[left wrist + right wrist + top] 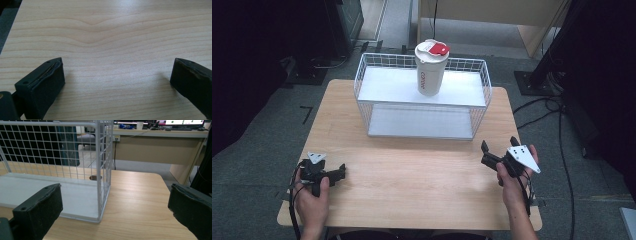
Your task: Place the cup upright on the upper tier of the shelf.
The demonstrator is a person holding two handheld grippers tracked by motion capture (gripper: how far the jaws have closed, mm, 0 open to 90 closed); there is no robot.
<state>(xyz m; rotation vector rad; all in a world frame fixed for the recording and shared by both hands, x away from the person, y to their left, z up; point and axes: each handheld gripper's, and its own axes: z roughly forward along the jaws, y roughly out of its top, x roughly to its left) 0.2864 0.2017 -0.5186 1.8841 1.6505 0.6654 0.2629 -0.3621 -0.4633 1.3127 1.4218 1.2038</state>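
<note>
A white two-level wire rack (362, 80) stands at the back middle of the wooden table (412, 175). On its upper shelf a white tumbler (430, 70) with a red lid flap stands upright. My left gripper (339, 172) rests near the front left corner, open, with bare wood between its jaws (117, 75). At the front right, my right gripper (499, 145) is held open and faces the rack's right corner (100, 170); nothing is between its jaws (115, 202). The rack's lower white board (37, 190) lies just ahead of the right gripper's left jaw.
A light wooden desk (492, 12) stands behind the table, also seen in the right gripper view as a desk (155, 147) with monitors on it. Black cables (542, 107) trail over the grey floor at right. Dark equipment (344, 20) sits at the back left.
</note>
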